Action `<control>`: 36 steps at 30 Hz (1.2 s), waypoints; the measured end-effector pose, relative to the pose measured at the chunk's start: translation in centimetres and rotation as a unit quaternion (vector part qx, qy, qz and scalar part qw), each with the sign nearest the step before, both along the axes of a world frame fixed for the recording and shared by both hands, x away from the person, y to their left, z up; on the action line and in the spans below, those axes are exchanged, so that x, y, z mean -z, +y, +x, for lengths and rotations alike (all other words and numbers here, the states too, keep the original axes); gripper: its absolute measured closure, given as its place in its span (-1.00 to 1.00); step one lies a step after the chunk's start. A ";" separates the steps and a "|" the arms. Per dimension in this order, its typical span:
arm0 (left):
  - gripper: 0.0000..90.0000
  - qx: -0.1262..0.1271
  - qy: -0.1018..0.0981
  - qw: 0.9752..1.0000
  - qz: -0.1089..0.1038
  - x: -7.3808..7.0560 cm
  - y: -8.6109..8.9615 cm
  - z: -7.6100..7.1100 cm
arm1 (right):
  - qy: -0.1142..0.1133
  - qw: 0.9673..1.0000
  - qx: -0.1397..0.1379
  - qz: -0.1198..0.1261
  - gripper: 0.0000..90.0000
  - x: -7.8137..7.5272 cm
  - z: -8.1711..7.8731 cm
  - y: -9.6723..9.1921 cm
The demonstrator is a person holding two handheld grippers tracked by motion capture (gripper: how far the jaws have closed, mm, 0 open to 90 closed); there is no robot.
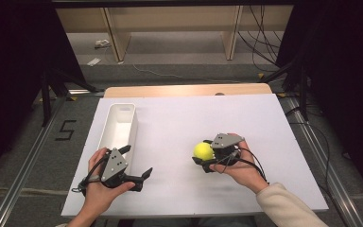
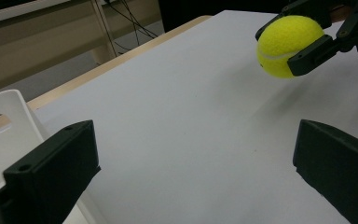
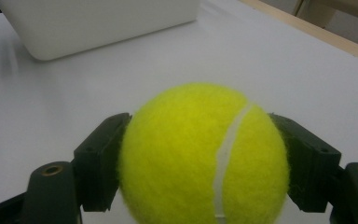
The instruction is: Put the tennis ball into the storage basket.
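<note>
Closest to the lens, the tennis ball [image 3: 204, 156] sits clamped between the two black jaws of the right gripper [image 1: 207, 157], one jaw pressed to each side at about its widest part, the white seam running down its front. From the high view the ball [image 1: 203, 150] is at the right-centre of the white worktop [image 1: 179, 127]; its shadow in the left gripper view suggests it hangs just above the surface, though I can't be sure of the gap. It looks light and fuzzy, with some give under pressure, so the felt should grip well; held across the middle as it is, it seems unlikely to squirt out, whereas a hold nearer the top or bottom might let it roll free. Off to the left, the left gripper [image 1: 137, 163] rests with its jaws spread wide and nothing between them, just beside the near end of the long white bin [image 1: 119, 124]. That bin stands well apart from the ball and looks empty.
</note>
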State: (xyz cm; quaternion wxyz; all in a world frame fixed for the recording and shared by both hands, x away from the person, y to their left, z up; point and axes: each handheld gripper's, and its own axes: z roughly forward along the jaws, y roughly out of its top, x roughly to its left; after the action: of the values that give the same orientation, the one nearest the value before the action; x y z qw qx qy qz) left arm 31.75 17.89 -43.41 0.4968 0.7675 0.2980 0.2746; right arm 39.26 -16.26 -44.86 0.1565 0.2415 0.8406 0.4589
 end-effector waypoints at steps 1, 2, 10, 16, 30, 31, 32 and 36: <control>-1.00 0.000 0.000 1.000 -0.001 0.0 0.0 0.0 | 0.000 1.000 0.001 0.001 -0.43 0.0 0.0 0.0; -1.00 0.001 0.000 1.000 -0.001 0.0 0.0 0.0 | 0.000 1.000 0.001 0.001 -0.43 0.0 0.0 0.0; -1.00 0.006 0.002 1.000 -0.005 0.1 -0.1 0.2 | -0.001 1.000 0.003 0.004 -0.43 -0.2 0.1 0.0; -1.00 0.008 0.005 1.000 -0.007 0.2 -0.2 0.4 | -0.002 1.000 0.006 0.009 -0.43 -0.3 0.1 0.0; -1.00 0.013 0.007 1.000 -0.005 0.4 -0.4 0.5 | -0.008 0.999 0.008 0.030 -0.43 -1.5 0.1 0.3; -1.00 0.014 0.008 1.000 -0.006 0.4 -0.5 0.5 | -0.010 0.999 0.006 0.034 -0.43 -1.7 0.1 0.4; -1.00 0.015 0.007 1.000 -0.004 0.4 -0.5 0.5 | -0.013 0.999 0.006 0.035 -0.43 -1.8 0.2 0.5; -1.00 0.017 0.007 1.000 -0.005 0.4 -0.5 0.5 | -0.015 0.999 0.005 0.041 -0.43 -2.2 0.2 0.7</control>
State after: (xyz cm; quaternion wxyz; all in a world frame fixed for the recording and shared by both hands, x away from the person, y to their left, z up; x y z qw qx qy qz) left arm 32.25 17.36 -43.81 0.5027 0.7719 0.2901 0.2594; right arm 39.45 -15.55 -42.67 0.1617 0.2454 0.8174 0.4956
